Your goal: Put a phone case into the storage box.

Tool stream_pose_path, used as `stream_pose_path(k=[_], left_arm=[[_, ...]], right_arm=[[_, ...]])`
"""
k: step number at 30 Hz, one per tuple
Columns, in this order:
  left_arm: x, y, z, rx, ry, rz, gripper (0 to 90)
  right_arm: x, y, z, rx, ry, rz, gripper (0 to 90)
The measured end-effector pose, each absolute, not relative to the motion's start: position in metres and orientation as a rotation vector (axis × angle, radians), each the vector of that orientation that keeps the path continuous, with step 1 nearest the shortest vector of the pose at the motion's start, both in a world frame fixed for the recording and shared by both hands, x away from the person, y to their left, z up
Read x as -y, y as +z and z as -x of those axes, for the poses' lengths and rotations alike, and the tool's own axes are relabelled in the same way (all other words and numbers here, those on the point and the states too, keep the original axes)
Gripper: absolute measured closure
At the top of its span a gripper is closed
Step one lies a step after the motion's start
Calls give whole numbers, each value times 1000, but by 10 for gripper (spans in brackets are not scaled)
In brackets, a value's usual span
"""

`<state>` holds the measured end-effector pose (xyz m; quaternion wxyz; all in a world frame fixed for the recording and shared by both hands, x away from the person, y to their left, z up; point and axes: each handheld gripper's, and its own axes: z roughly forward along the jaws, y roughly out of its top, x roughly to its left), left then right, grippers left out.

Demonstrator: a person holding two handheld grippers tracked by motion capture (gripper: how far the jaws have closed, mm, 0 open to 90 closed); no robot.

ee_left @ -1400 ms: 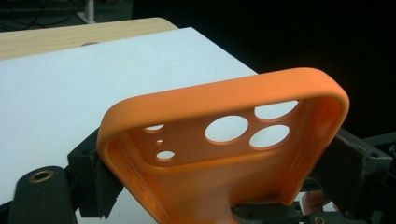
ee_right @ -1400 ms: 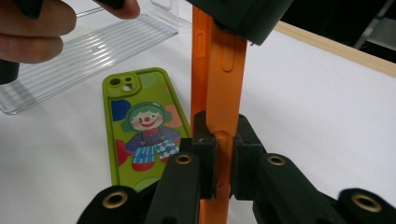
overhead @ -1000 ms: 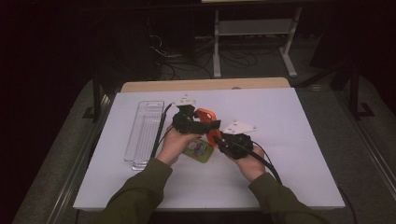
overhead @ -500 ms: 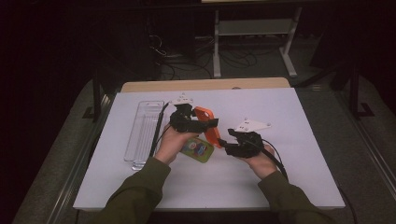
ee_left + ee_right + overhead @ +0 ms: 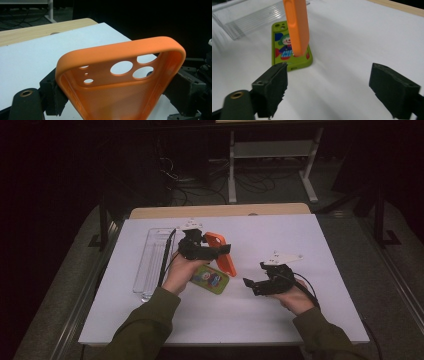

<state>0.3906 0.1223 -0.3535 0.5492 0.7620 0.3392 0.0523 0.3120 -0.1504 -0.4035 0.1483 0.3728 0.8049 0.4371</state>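
orange phone case [image 5: 120, 75] clamped between left fingers [image 5: 53, 97]

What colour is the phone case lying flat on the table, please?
Green phone case, with a cartoon clown print; the right gripper view shows it best.

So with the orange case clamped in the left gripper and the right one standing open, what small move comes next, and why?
Probably the right gripper, whose jaws have just been opening with nothing between them, reaches for the green phone case lying flat on the table. The left gripper holds the orange case lifted over it, so the green one is free to take.
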Motion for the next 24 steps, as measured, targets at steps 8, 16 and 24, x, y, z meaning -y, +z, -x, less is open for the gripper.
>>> stream_pose_path(k=[8, 16, 24], left_arm=[[-124, -352, -390, -798, 125, -1803, 159], [-124, -350, -389, -785, 125, -1809, 159], [-124, -346, -388, -765, 144, -1821, 159]], right_arm=[[161, -416, -300, -2352, 1208, -1054, 5], [178, -426, -287, -2321, 1196, -1084, 0], [193, -434, -275, -2325, 1191, -1110, 0]])
